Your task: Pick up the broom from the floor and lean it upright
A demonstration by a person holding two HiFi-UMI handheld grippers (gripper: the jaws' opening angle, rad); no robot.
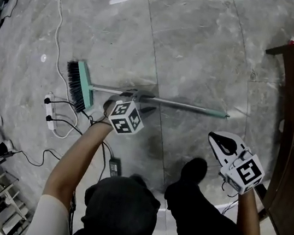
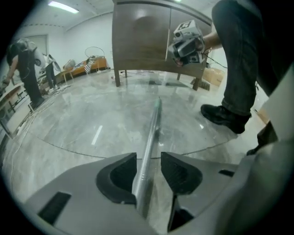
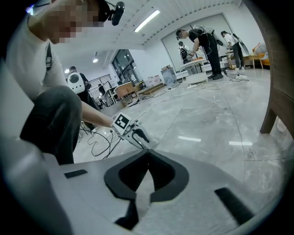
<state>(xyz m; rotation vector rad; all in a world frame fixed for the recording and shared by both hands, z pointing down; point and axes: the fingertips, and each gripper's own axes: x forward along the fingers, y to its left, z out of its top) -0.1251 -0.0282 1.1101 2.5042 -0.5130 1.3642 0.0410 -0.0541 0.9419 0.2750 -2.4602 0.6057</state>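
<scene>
Broom [image 1: 182, 105] flat on floor [image 1: 202, 51]. L gripper [image 2: 149, 160] jaws apart, straddling handle [image 2: 154, 124] near head [image 1: 83, 84]; R gripper [image 3: 147, 153] jaws closed, empty, near handle tip.

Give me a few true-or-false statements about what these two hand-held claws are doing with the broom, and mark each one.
1. The broom lies flat on the floor. True.
2. The left gripper is clamped shut beside the handle. False: its jaws stand apart with the handle between them.
3. The right gripper holds the broom's far end. False: it is shut on nothing, away from the broom.
4. A power strip lies on the floor near the brush head. True.
</scene>
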